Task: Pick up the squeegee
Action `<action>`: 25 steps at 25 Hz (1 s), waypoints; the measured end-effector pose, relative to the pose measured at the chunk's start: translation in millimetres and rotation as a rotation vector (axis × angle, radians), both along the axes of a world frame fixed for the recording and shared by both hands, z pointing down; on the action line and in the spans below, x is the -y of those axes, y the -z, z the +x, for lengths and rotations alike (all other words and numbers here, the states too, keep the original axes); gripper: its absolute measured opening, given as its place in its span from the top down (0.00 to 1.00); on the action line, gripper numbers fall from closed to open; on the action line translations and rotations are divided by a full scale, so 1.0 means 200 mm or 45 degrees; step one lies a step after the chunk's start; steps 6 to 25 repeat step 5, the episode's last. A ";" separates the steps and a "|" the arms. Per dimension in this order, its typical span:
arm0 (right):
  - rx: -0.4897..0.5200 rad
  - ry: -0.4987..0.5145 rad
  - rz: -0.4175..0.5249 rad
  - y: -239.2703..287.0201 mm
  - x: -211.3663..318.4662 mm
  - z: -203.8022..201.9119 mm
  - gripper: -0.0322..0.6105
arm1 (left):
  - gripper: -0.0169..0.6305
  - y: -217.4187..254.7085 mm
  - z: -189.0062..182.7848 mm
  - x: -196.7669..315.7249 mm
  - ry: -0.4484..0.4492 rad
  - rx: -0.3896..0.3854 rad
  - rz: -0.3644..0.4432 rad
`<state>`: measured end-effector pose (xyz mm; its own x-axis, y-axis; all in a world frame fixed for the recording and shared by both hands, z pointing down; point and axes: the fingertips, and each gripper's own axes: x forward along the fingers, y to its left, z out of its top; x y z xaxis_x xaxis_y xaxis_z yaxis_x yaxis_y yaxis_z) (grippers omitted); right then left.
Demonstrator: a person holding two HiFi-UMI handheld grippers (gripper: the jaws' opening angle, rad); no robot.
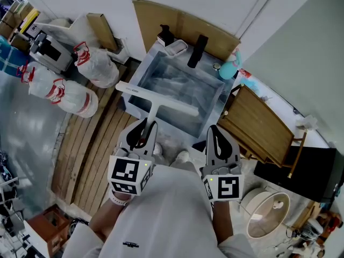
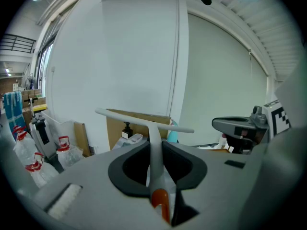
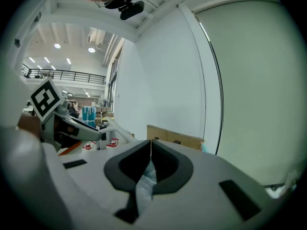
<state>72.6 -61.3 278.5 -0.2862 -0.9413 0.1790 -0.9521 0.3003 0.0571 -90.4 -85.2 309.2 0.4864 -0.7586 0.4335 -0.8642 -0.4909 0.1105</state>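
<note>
The left gripper [image 1: 143, 129] clamps the grey handle of the pale T-shaped plastic squeegee [image 1: 156, 99], holding it raised with its blade crosswise over the metal sink [image 1: 180, 85], seemingly to clear the rim. The right gripper [image 1: 217, 138] waits alongside, jaws pressed together, empty.

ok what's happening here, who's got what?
A person works two handheld grippers in front of a sink. The left gripper is clamped on the handle of the white squeegee, holding it in the air with its blade crossways toward the sink. The right gripper is shut with nothing between its jaws, held alongside. The squeegee looks already picked up.
</note>
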 end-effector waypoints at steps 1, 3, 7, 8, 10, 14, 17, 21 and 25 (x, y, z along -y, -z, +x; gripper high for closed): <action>0.000 -0.001 0.001 0.00 0.00 0.00 0.94 | 0.86 0.00 0.00 0.00 -0.002 -0.001 0.001; 0.000 -0.005 0.000 0.00 0.00 0.00 0.94 | 0.86 0.00 0.00 0.00 -0.005 -0.002 -0.001; 0.000 -0.008 -0.004 -0.01 0.00 0.00 0.94 | 0.86 0.00 0.00 0.00 -0.009 -0.002 -0.003; 0.000 -0.008 -0.004 -0.01 0.00 0.00 0.94 | 0.86 0.00 0.00 0.00 -0.009 -0.002 -0.003; 0.000 -0.008 -0.004 -0.01 0.00 0.00 0.94 | 0.86 0.00 0.00 0.00 -0.009 -0.002 -0.003; 0.000 -0.008 -0.004 -0.01 0.00 0.00 0.94 | 0.86 0.00 0.00 0.00 -0.009 -0.002 -0.003; 0.000 -0.008 -0.004 -0.01 0.00 0.00 0.94 | 0.86 0.00 0.00 0.00 -0.009 -0.002 -0.003; 0.000 -0.008 -0.004 -0.01 0.00 0.00 0.94 | 0.86 0.00 0.00 0.00 -0.009 -0.002 -0.003; 0.000 -0.008 -0.004 -0.01 0.00 0.00 0.94 | 0.86 0.00 0.00 0.00 -0.009 -0.002 -0.003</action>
